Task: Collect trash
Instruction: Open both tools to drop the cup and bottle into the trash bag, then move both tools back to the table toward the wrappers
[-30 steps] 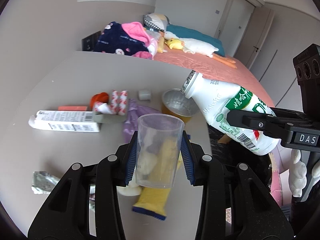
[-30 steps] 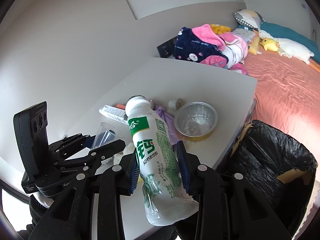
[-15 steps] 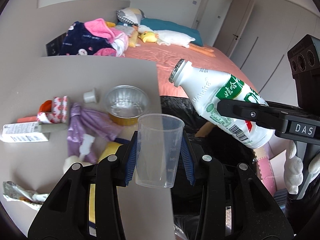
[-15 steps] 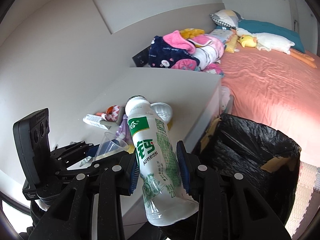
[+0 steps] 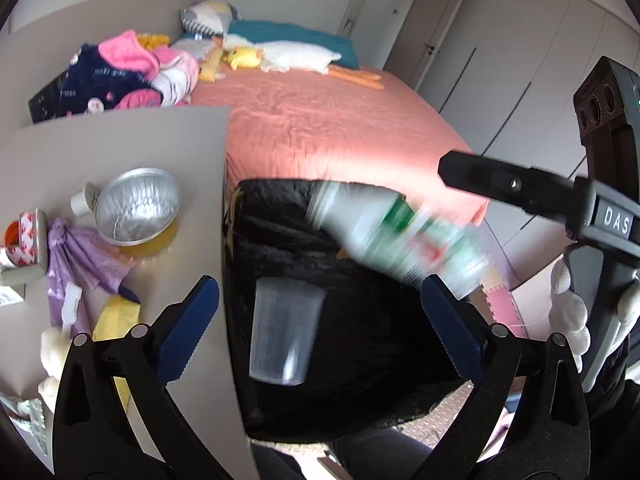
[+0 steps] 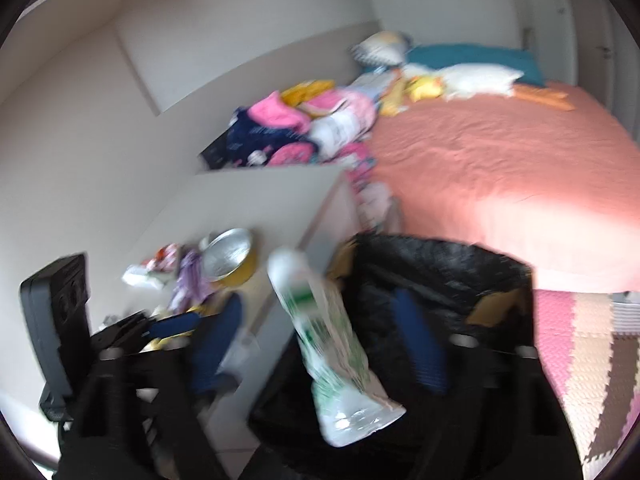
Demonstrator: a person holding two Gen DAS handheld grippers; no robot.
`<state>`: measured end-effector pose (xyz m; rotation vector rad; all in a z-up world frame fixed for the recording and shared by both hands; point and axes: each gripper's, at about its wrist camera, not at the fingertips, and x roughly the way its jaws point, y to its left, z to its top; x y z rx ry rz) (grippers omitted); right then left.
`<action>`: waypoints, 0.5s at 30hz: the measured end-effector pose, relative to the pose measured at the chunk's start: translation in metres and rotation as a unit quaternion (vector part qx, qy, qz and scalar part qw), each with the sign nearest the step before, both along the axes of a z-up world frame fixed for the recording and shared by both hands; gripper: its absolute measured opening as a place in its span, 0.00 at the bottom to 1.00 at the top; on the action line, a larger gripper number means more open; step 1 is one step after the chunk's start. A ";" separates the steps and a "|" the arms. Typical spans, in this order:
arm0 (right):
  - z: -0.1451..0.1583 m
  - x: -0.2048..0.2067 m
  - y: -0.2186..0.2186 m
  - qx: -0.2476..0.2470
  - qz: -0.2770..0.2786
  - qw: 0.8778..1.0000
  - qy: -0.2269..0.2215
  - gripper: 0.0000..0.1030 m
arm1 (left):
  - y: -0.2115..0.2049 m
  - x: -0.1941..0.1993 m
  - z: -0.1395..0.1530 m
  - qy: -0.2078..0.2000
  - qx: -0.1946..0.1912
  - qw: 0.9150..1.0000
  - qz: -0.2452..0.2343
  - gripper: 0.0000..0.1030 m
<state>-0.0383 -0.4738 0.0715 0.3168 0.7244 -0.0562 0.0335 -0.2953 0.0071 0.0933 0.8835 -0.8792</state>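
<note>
Cup [image 5: 282, 332] hung free at twelve o'clock between the opening jaws of the left gripper [image 5: 320, 320], above the black bin bag [image 5: 360, 340]. Right gripper [image 6: 320, 344], jaws opening too, had released the tilted bottle [image 6: 332, 352].

Crinkled foil bowl [image 5: 138, 205], clear plastic cup [image 5: 283, 332]

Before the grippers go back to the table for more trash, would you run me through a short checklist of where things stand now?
1. Left gripper jaws opening, pads clear of the clear cup: ok.
2. Right gripper jaws opening, milk bottle loose: ok.
3. Cup over black trash bag: ok.
4. Bottle over the bag: ok.
5. Both landed inside: cannot tell, mid-fall and blurred.
6. Table cleared: not ok; foil bowl, purple bag remain.
</note>
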 end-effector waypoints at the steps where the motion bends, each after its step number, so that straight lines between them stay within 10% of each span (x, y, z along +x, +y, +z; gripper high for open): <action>1: 0.002 -0.002 -0.005 0.005 -0.005 1.000 -0.003 0.85 | -0.005 -0.003 0.001 -0.006 0.004 1.000 -0.007 0.95; 15: -0.001 -0.005 -0.018 0.018 -0.030 0.999 0.002 0.88 | -0.006 -0.007 0.001 -0.011 0.016 1.000 -0.002 0.95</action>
